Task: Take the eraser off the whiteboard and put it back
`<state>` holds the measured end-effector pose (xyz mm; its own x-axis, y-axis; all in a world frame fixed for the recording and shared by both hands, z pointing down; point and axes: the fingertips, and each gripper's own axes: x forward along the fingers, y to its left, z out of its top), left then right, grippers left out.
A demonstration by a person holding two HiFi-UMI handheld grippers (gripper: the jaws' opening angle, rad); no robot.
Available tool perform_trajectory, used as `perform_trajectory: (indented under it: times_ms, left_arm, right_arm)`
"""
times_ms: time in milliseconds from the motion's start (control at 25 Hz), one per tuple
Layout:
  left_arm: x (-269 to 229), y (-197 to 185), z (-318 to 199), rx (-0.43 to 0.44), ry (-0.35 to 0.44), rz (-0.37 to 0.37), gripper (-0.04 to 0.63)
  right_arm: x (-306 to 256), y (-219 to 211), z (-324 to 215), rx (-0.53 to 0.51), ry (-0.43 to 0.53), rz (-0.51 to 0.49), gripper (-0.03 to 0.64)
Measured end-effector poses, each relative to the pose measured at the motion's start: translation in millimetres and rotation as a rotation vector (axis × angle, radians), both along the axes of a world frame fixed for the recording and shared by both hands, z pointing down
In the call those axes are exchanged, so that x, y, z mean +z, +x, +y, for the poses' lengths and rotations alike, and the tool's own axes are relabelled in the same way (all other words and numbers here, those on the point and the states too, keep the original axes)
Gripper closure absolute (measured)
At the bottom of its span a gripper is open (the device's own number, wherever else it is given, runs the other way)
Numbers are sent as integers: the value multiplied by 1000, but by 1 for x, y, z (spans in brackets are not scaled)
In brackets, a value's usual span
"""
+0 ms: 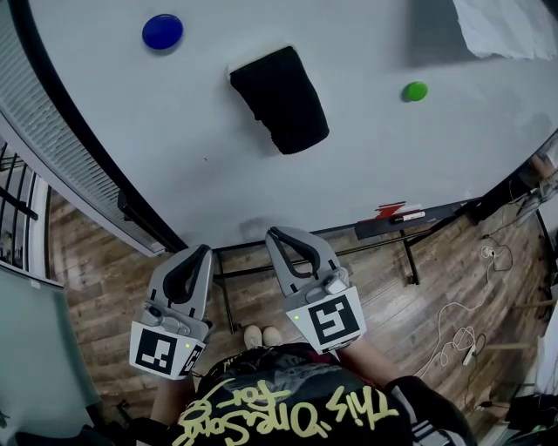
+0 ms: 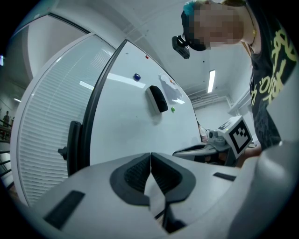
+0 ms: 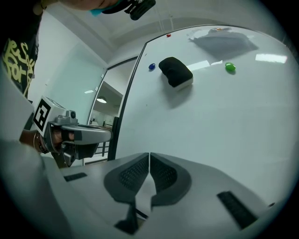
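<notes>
A black eraser (image 1: 281, 97) clings to the whiteboard (image 1: 209, 165), tilted, between a blue magnet (image 1: 162, 31) and a green magnet (image 1: 415, 91). It shows again in the left gripper view as the eraser (image 2: 157, 99) and in the right gripper view as the eraser (image 3: 175, 72). Both grippers hang low in front of the board, well below the eraser and apart from it. My left gripper (image 1: 203, 251) is shut with nothing held. My right gripper (image 1: 274, 234) is shut too, its jaws empty. Each gripper's own view shows its pads meeting, the left gripper (image 2: 150, 156) and the right gripper (image 3: 149, 155).
A marker tray (image 1: 410, 218) with pens runs along the board's lower edge. A sheet of paper (image 1: 506, 26) is stuck at the board's top right. The board's black frame (image 1: 78, 131) borders a slatted window on the left. Cables (image 1: 462, 335) trail over the wooden floor.
</notes>
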<state>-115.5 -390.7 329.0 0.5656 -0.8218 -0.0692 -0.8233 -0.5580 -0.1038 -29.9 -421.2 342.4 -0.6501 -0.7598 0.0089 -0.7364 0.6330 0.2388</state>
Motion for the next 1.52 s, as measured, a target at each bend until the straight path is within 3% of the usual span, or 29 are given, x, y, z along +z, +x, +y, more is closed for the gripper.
perform_trajectory:
  times_ms: [360,600,1360,1520]
  left_arm:
    - [2,0,-3,2,3,-11,588]
    - [5,-2,-5,0,-6,-9,588]
    - [4,-3,-5,6,-2,-17,588]
    - [4,-2,-5,-8,-25,17,588]
  right_arm:
    - [-2,-2,1,-11,-1,-13,606]
    - [-12,-2,-2,4,24,-100,606]
    - [-19,-3,-3,11,41,-123,607]
    - [-19,-1,-3,14,44,-122,607]
